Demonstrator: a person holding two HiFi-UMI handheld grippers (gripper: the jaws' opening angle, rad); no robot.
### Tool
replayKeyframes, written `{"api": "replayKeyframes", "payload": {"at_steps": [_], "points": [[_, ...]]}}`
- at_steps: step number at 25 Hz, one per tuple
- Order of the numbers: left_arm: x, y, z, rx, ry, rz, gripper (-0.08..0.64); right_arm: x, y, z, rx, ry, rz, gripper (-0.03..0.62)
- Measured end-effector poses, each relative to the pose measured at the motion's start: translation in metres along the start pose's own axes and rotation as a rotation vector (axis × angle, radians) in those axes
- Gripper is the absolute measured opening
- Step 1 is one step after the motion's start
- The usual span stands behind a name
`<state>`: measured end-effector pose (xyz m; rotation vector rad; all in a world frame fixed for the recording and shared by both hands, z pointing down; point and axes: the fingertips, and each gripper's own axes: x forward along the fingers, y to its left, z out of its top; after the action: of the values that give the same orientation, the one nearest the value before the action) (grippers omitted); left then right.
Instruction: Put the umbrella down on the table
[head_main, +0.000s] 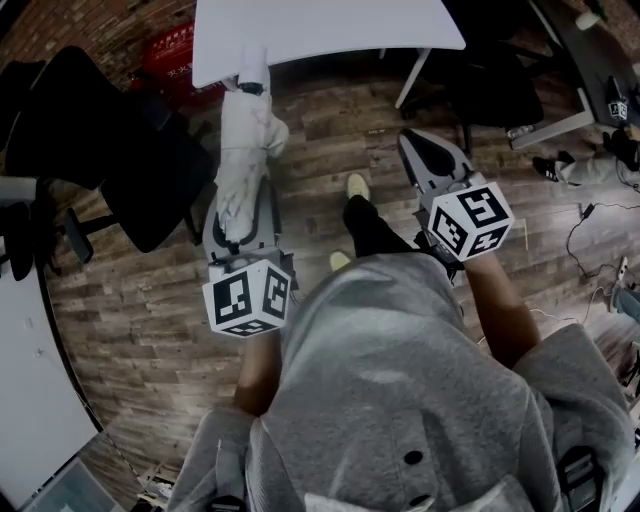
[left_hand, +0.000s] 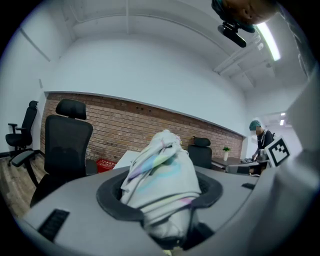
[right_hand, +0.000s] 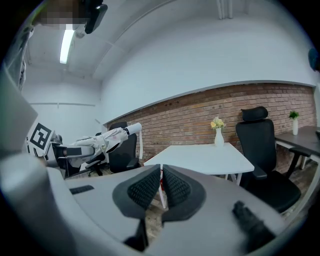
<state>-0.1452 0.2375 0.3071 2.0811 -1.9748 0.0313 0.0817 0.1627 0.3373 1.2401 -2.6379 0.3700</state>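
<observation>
Head view: the folded white umbrella (head_main: 243, 150) sits clamped lengthwise between the jaws of my left gripper (head_main: 240, 210). I carry it nearly level above the wood floor (head_main: 330, 140), far end aimed at the white table (head_main: 330, 25), where it is not yet set down. My right gripper (head_main: 432, 160) hangs alongside, jaws pressed together on nothing, free, I judge, to steady the set-down.

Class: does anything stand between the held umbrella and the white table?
Nothing visible does. The umbrella, clamped in the left gripper, points at the near edge of the white table; the black chair stands off to its left.
</observation>
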Motion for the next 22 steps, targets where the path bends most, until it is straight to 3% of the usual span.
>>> {"api": "replayKeyframes", "payload": {"at_steps": [22], "points": [[0.167, 0.022, 0.033, -0.024, 0.06, 0.022, 0.245, 0.136, -0.097, 0.044, 0.018, 0.053, 0.01, 0.029]]}}
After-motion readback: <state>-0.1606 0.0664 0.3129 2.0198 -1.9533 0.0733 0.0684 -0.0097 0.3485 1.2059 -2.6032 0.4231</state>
